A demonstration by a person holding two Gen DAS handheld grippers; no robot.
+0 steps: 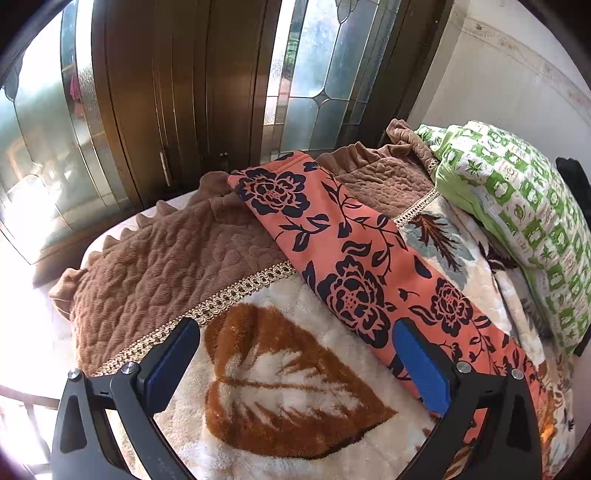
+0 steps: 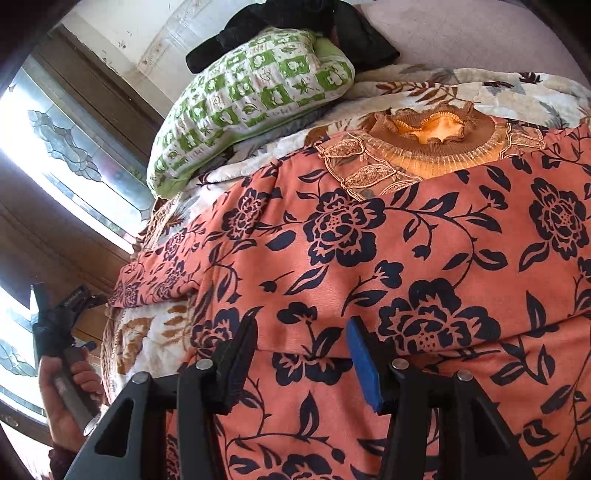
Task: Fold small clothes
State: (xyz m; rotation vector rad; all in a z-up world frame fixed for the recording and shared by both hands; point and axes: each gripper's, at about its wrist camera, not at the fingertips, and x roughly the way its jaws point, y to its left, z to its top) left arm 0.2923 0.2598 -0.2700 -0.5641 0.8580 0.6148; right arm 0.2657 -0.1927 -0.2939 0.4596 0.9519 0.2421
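Observation:
An orange top with dark blue flowers [image 2: 406,258] lies spread flat on the bed, its frilled tan collar [image 2: 428,136] at the far side. One sleeve [image 1: 351,258] stretches out across the blanket in the left wrist view. My left gripper [image 1: 295,347] is open and empty, hovering over the cream blanket just left of the sleeve's near part. My right gripper [image 2: 301,339] is open above the body of the top, its fingers close over the cloth. The left gripper also shows in the right wrist view [image 2: 59,325], held in a hand.
A cream blanket with brown leaves [image 1: 288,387] and a brown quilted border [image 1: 166,266] covers the bed. A green-and-white pillow [image 1: 517,206] lies at the head, with a black garment [image 2: 295,22] behind it. A wooden window frame [image 1: 166,92] stands beyond the bed.

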